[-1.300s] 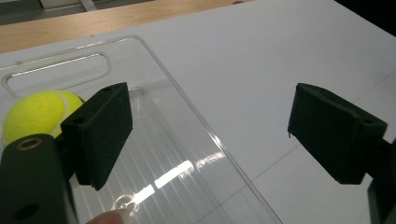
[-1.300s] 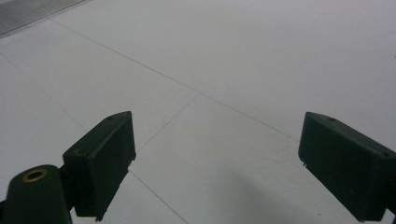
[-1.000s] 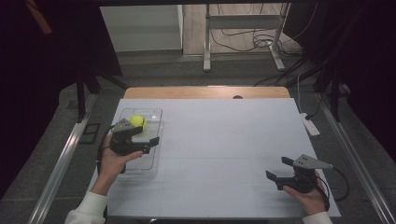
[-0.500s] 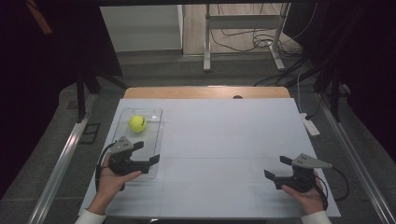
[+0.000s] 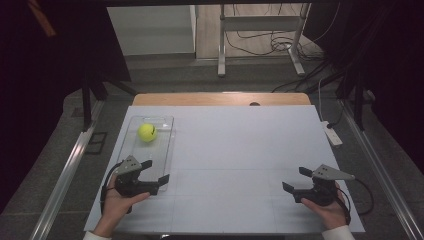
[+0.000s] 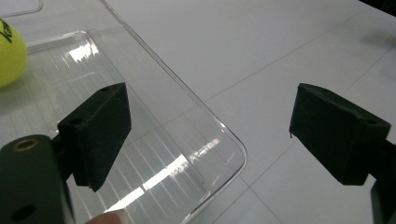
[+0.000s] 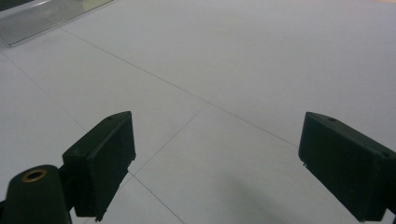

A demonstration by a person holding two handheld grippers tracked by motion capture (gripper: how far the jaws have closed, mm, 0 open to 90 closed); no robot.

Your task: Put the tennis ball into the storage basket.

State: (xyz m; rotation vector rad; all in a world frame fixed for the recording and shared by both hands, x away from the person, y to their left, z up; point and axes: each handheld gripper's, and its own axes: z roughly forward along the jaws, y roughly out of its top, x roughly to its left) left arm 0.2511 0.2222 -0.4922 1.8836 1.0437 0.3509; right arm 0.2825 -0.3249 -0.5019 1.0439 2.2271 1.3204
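Observation:
A yellow tennis ball [image 5: 147, 132] lies in the far end of a clear plastic tray [image 5: 161, 155] at the table's left; the ball [image 6: 9, 53] also peeks in at the left edge of the left gripper view. My left gripper [image 5: 154, 171] is open at the tray's near end, one jaw over the tray [image 6: 163, 154] and the other over the white table. Near the front right of the table, my right gripper [image 5: 296, 179] is open with nothing between its jaws; in its own view the gripper [image 7: 215, 163] hovers over bare table.
The white table top [image 5: 240, 150] spreads between the two hands, with a wooden strip [image 5: 220, 98] along its far edge. A white power strip [image 5: 333, 133] lies off the right edge. A metal stand and cables are on the floor beyond.
My left gripper has drawn back from the ball toward the near end of the tray, leaving the ball in the tray. The right gripper has stayed put.

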